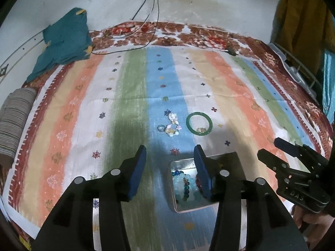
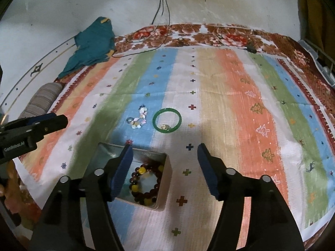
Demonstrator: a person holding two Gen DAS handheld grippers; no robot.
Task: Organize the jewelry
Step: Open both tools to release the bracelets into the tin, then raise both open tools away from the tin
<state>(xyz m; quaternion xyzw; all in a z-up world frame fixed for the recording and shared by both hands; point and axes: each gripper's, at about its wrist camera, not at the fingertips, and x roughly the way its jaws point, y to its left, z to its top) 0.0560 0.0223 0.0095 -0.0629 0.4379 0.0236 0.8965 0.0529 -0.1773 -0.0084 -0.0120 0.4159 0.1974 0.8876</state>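
My left gripper [image 1: 170, 156] hangs wide open over the near edge of the cloth, nothing between its blue pads [image 1: 139, 163], and its right pad sits in front of the metal tin [image 1: 182, 163] without my being able to tell if it touches. My right gripper [image 2: 165, 159] is spread just as wide and holds nothing either, left pad over the tin's [image 2: 163, 188] rim. From the left camera I read "DAS" on the right tool's body, and from the right camera "GenRobot.AI" on the left tool's. Inside the tin I see pale blue and teal bead bracelets [image 1: 188, 186] on one side, a dark red and yellow bead bracelet [image 2: 146, 182] on the other. Out on the cloth, beyond the tin, lies the green bangle [image 2: 166, 120] with a small gold piece [image 2: 164, 126] inside its ring, and just left of it a shell bracelet [image 2: 139, 119] and a small ring [image 2: 129, 120]. The surface is a striped cloth [image 2: 230, 104] over a floral blanket [image 2: 209, 33], with a teal garment [image 2: 92, 44] at the far left, cables [image 2: 163, 16] running down a stained white wall [image 2: 230, 6].
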